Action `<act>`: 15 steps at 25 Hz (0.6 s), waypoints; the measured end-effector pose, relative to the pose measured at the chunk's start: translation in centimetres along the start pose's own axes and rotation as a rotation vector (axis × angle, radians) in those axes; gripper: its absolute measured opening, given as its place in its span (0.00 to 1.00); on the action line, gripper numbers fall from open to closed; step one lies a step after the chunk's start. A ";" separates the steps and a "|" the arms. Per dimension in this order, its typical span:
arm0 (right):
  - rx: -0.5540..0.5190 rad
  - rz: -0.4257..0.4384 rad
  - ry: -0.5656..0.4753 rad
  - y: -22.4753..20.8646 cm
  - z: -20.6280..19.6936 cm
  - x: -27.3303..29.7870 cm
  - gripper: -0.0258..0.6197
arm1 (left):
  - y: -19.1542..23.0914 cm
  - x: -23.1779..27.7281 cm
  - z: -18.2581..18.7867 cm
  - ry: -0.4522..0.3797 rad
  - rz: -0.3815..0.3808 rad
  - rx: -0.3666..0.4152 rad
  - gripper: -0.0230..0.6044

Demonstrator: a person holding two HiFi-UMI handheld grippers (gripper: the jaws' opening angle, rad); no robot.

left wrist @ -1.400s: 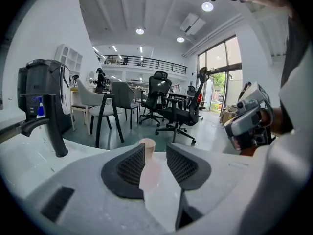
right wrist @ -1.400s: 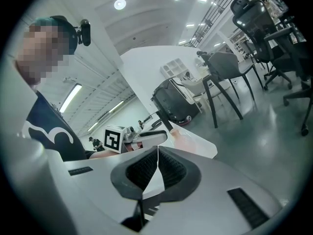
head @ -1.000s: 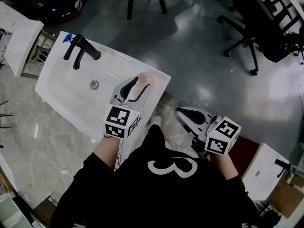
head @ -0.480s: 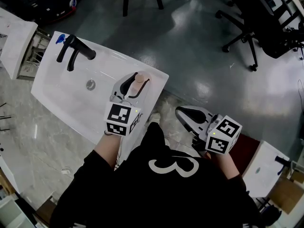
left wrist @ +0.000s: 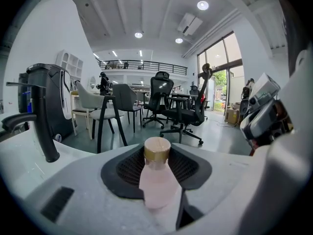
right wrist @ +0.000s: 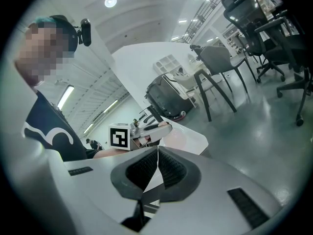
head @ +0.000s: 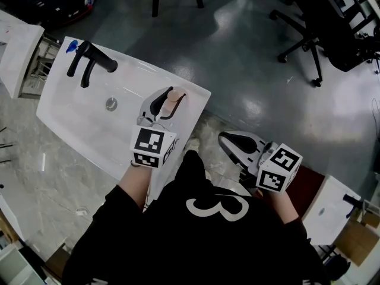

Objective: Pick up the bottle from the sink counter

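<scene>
A pale pink bottle [head: 172,101] with a tan cap stands on the right end of the white sink counter [head: 77,120]. My left gripper [head: 168,98] reaches over that end with the bottle [left wrist: 155,180] between its two dark pads. Its jaws are closing, and a little room still shows beside the bottle's neck. In the left gripper view the cap sits right in the middle of the left gripper [left wrist: 156,165]. My right gripper [head: 230,141] hangs off the counter over the floor, its jaws [right wrist: 157,153] shut with nothing in them.
A black faucet [head: 89,61] stands at the far left of the basin, with the drain [head: 111,104] below it. Black office chairs [head: 323,22] and dark chair legs stand on the grey floor beyond. A white cabinet [head: 332,212] is at the lower right.
The left gripper has pushed forward so that the bottle now sits deeper between its jaws, which have narrowed. The right gripper has stayed where it was.
</scene>
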State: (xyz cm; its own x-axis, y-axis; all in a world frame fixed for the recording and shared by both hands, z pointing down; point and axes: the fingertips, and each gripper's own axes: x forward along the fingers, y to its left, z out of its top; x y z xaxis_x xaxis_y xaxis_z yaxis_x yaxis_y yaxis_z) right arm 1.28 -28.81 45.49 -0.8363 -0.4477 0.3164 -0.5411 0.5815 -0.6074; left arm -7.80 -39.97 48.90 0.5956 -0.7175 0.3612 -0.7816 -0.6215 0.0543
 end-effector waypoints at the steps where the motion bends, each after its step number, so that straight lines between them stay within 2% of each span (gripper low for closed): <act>1: 0.000 -0.001 -0.001 0.0 0.0 0.0 0.06 | 0.0 0.0 0.0 -0.001 0.001 0.001 0.27; 15: 0.003 -0.018 -0.013 -0.3 0.0 -0.5 0.06 | 0.1 0.1 0.0 -0.002 0.020 0.012 0.27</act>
State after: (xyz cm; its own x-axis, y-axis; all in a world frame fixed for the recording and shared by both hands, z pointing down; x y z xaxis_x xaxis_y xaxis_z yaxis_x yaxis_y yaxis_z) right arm 1.84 -28.74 45.52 -0.8253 -0.4668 0.3176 -0.5557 0.5717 -0.6036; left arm -7.83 -40.09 48.99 0.5799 -0.7308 0.3600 -0.7914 -0.6103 0.0359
